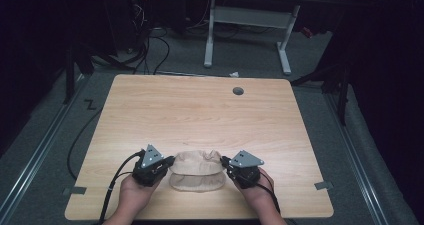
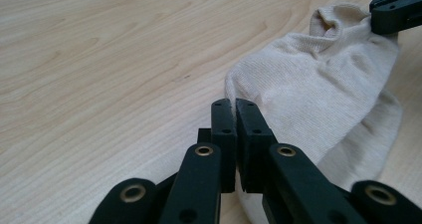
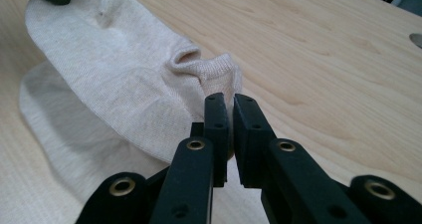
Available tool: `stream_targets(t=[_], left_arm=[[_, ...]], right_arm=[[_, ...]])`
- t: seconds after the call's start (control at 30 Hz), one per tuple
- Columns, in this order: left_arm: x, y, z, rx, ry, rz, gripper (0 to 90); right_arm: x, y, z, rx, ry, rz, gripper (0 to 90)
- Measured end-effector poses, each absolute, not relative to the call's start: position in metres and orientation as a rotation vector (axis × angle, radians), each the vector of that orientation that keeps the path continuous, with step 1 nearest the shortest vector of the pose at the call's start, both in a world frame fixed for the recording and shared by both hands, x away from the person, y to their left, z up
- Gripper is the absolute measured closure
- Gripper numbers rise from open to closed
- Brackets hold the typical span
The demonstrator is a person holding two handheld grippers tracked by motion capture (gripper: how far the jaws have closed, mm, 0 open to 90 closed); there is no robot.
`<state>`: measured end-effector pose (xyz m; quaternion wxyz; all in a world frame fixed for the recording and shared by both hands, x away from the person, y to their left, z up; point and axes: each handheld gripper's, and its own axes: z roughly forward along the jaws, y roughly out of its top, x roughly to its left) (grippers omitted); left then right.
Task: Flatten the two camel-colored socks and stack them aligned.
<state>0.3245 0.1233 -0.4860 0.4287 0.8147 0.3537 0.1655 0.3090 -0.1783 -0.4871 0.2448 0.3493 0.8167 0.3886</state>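
While the pale beige knitted sock [image 1: 196, 171] lay stretched between the two tools near the person's edge of the light wooden table [image 1: 200, 110], both grips were seen to be engaged. The left gripper [image 2: 234, 107] had its jaws clenched on one end of the fabric, the cloth pinched right at the fingertips. The right gripper [image 3: 225, 102] was likewise clamped on the ribbed cuff end, which bunched up just beyond its pads. The sock hung between the two sets of fingers, its upper layer raised and a lower layer resting on the wood beneath.

My judgement: the step in hand was spreading or folding the sock, held at both ends. The next move would call for carrying both ends together without loosening either pinch, keeping the cloth taut.

Ahead of the fingers the tabletop ran open as far as a small grey round cable hole [image 1: 238, 91]. The near edge sat close behind both hands, leaving little room to draw back.
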Motion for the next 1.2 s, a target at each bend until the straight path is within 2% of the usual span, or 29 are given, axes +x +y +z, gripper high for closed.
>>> stream_targets(t=[0.4, 0.8, 0.87, 0.93, 0.97, 1.0, 1.03, 1.2], left_arm=[[0.306, 0.117, -0.498, 2.119, 0.860, 0.394, 87.2], [0.310, 0.117, -0.513, 2.182, 0.894, 0.356, 86.0], [0.311, 0.117, -0.515, 2.189, 0.900, 0.342, 83.0], [0.313, 0.118, -0.515, 2.179, 0.905, 0.334, 71.1], [0.313, 0.118, -0.514, 2.164, 0.911, 0.355, 64.1], [0.313, 0.118, -0.514, 2.164, 0.911, 0.355, 62.3], [0.313, 0.119, -0.511, 2.141, 0.906, 0.344, 60.7], [0.313, 0.120, -0.508, 2.117, 0.895, 0.362, 53.8]], right_arm=[[0.285, -0.179, -0.499, 0.967, 2.287, 1.019, 85.1], [0.290, -0.172, -0.512, 1.000, 2.346, 0.985, 84.3], [0.291, -0.173, -0.515, 1.005, 2.358, 0.969, 83.3], [0.291, -0.174, -0.516, 1.018, 2.367, 0.967, 80.4], [0.291, -0.174, -0.516, 1.020, 2.361, 0.974, 75.2], [0.291, -0.174, -0.516, 1.020, 2.361, 0.974, 75.2], [0.291, -0.176, -0.513, 1.029, 2.337, 0.997, 70.8], [0.291, -0.181, -0.508, 1.047, 2.286, 1.038, 67.6]])
